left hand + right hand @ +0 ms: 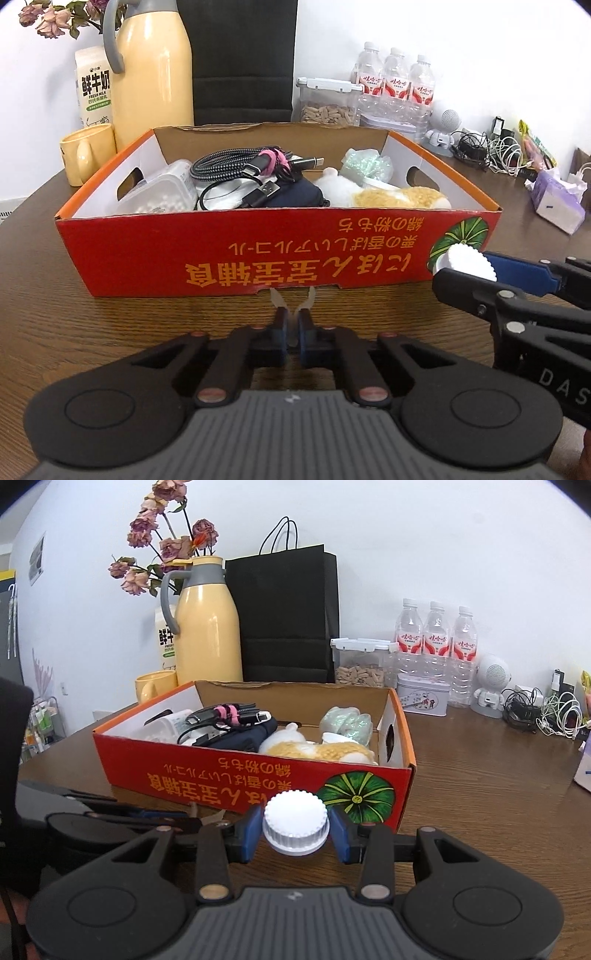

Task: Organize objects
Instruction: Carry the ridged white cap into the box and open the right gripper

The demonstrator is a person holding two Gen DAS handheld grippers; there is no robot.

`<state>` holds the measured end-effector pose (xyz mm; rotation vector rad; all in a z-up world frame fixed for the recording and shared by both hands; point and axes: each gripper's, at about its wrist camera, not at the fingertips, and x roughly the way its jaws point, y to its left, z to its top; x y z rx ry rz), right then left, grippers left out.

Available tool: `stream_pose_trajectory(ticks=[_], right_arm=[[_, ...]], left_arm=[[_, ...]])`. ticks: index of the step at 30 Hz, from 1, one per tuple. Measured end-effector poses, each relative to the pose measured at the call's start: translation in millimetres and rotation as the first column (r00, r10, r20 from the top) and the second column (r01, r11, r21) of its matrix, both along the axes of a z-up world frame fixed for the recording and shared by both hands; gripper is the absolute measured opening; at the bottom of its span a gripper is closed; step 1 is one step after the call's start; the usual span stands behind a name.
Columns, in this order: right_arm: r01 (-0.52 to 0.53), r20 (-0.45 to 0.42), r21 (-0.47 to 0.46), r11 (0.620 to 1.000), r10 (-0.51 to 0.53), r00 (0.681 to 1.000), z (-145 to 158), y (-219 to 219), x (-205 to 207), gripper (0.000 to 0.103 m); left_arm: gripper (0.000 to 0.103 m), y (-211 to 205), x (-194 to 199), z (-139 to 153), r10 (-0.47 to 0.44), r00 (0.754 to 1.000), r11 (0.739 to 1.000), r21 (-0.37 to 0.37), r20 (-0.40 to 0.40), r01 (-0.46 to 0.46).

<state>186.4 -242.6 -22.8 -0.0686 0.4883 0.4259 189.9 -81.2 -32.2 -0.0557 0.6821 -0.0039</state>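
Dark wood-grain table point(480, 775) carries your red cardboard box point(236, 779) at twelve o'clock; your right gripper point(295, 830) pinches the ribbed white plastic cap point(295, 821), left gripper point(293, 325) pressed together empty, and lifting low could snag that cap on the box's wall.
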Motion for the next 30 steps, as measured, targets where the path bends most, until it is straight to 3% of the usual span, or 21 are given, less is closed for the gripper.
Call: stream_pose_trajectory(ticks=[16, 30], right_arm=[[-0.035, 0.047, -0.006, 0.999, 0.036, 0.998, -1, 6, -7, 0.039], [-0.075, 0.157, -0.019, 0.997, 0.077, 0.985, 33, 35, -3, 0.039]], left_arm=[[0.006, 17, -31, 25, -0.039, 0.991, 0.999, -0.011, 0.132, 0.041], [0.006, 51, -29, 73, -0.024, 0.952, 1.0, -0.003, 0.307, 0.026]])
